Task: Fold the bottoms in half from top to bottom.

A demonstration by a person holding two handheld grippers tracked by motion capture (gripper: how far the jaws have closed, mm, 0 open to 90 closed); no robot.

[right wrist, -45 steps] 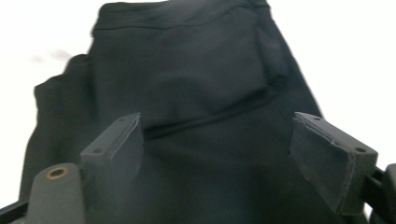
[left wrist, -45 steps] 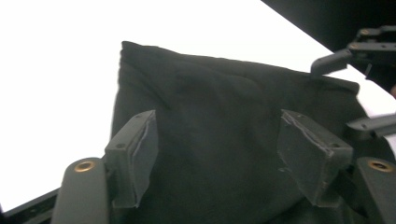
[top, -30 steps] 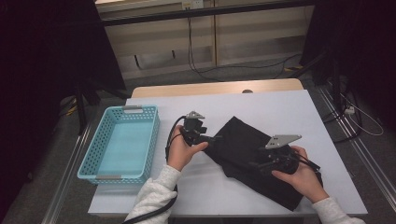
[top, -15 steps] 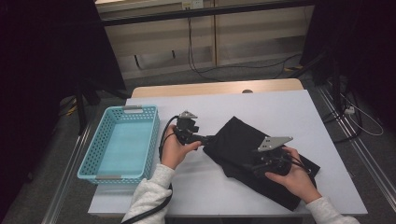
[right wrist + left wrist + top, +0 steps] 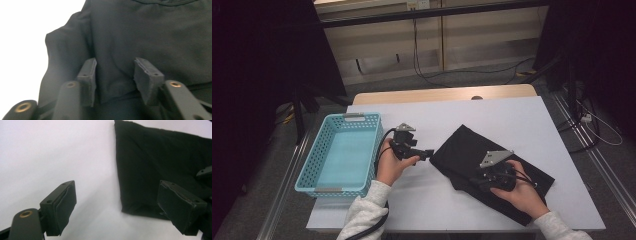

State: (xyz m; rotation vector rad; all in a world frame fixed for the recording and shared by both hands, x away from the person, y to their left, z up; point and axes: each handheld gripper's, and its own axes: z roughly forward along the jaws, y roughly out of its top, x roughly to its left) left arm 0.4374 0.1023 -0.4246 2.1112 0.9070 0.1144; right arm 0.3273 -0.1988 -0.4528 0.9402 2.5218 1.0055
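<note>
White table (image 5: 512, 115), blue basket (image 5: 343, 152), black cloth (image 5: 462, 150), dim grey floor (image 5: 277, 190)

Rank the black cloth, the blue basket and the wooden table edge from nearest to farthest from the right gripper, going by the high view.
From the right gripper:
1. Black cloth: right under the gripper, whose jaws have just been closing with a fold between them.
2. Blue basket: far off to the left, past the left gripper.
3. Wooden table edge: at the far side, though too close to the basket to call firmly.
</note>
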